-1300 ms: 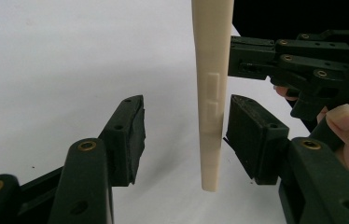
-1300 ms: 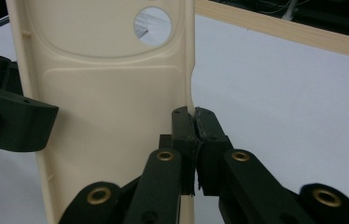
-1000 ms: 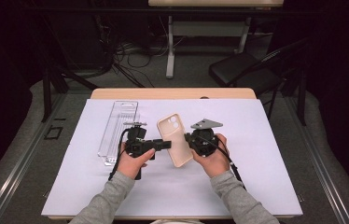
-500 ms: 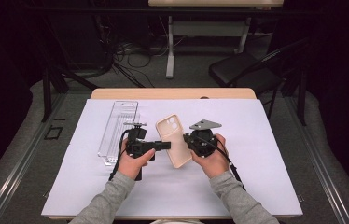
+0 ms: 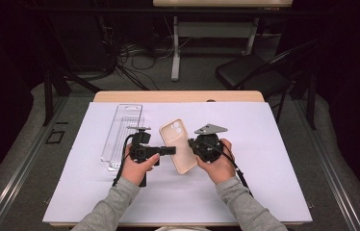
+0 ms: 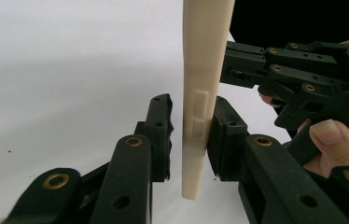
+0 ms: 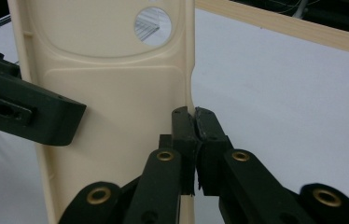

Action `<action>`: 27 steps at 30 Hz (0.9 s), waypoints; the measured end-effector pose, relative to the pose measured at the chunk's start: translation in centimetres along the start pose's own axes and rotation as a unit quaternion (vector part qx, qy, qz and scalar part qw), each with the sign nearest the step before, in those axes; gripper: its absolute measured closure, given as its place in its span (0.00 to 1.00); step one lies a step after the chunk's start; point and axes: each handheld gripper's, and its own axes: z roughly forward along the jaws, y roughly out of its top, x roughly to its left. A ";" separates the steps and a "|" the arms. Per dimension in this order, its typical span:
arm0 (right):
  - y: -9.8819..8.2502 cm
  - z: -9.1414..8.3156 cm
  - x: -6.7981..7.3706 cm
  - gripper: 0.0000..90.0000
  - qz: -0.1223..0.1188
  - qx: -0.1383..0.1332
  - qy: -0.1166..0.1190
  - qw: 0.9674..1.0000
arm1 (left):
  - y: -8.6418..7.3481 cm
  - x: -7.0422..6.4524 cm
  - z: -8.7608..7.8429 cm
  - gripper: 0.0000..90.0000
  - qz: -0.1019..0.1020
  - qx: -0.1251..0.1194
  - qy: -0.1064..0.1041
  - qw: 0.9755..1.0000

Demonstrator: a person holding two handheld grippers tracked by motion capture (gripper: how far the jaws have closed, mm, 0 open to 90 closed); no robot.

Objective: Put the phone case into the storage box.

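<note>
Covering most of the table [image 5: 120, 96], a white sheet [image 5: 274, 144] carries the scene, with grey floor and dark furniture beyond the far edge. A clear tray [image 5: 122, 130] lies on the sheet towards the far left corner, its long side running front to back. Near the middle of the sheet, a person's two forearms in grey sleeves come in from the near edge, each hand holding a black gripper. Between them stands a cream case [image 5: 178, 146], lifted off the sheet and tilted, its camera cut-out towards the far edge.

The right gripper [image 7: 193, 122] has its jaws pinched tight on one long edge of the case; the right gripper view shows both pads pressed against the thin rim. The left gripper [image 6: 189, 128] reaches in from the other side, and its jaws have just been closing around the opposite edge. In the left gripper view the right-hand pad touches the case by its side buttons, while a thin gap shows at the other pad, so the jaws stand nearly closed around the edge.
</note>
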 end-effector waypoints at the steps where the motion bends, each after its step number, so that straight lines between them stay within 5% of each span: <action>1: 0.0 0.0 0.0 0.98 -0.001 0.000 0.000 1.000 | 0.0 0.0 0.0 0.82 -0.002 0.000 -0.001 1.000; 27: -0.2 0.2 0.4 0.98 -0.008 0.002 0.005 1.000 | -0.1 0.4 0.0 0.88 -0.027 0.000 -0.006 1.000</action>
